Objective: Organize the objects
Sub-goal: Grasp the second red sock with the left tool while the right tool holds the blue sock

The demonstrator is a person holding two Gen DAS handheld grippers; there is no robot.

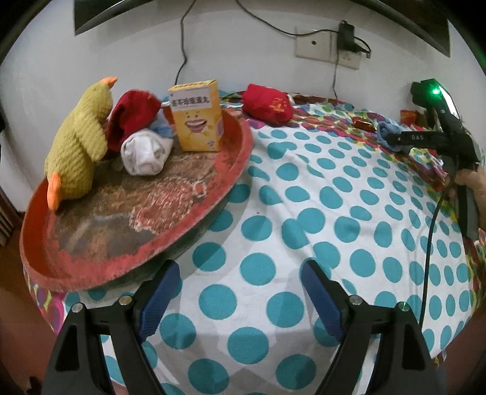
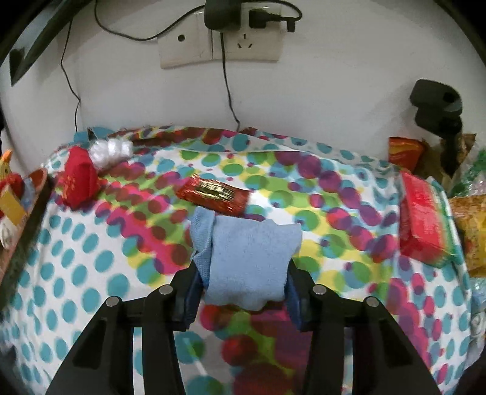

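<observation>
Right gripper (image 2: pixel 243 291) clamped on blue sock (image 2: pixel 247 261), lifted just near-side of the red packet (image 2: pixel 212 194). Soft, light, squashy: grip mid-bundle, it'll sag. Left gripper (image 1: pixel 240 291) open, empty, near tray (image 1: pixel 237 158).

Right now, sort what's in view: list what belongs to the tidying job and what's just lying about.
Part of the job:
- light blue cloth, gripped in the right gripper
- red tray with plush duck, yellow box, white bundle
- red pouch, loose on the tablecloth
- red-gold packet

Just lying about:
- wall socket
- charger
- spotted tablecloth
</observation>
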